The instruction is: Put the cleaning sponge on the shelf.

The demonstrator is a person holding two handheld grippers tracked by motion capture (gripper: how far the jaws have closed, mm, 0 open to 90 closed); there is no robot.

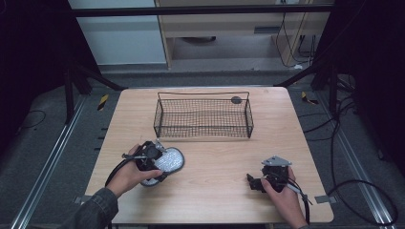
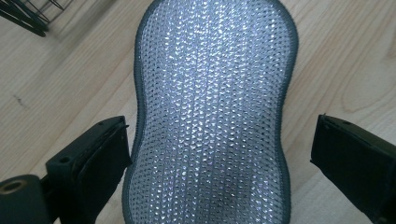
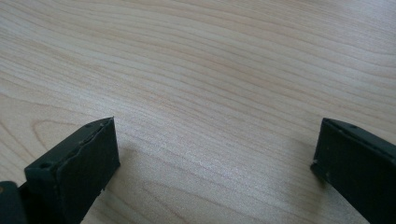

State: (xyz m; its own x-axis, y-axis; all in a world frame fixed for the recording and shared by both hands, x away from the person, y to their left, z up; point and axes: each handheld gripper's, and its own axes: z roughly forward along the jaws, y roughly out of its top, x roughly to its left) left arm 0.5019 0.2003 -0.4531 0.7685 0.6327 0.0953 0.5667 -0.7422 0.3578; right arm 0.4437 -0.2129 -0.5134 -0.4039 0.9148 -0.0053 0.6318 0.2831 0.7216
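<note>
A silver mesh scouring sponge [image 1: 169, 161] [image 2: 212, 116] with a grey edge lies flat on the wooden table, left of the middle. My left gripper [image 1: 155, 164] [image 2: 219, 154] hovers over its near end, open, with one jaw on each side of the sponge and a small gap on both sides. My right gripper [image 1: 255, 182] [image 3: 217, 154] rests low at the front right of the table, open, with bare wood between its jaws.
A black wire basket [image 1: 203, 116] stands at the back middle of the table, empty, with a dark round tag [image 1: 236, 99] at its far right rim. The table edge [image 1: 215, 222] runs close in front of both hands.
</note>
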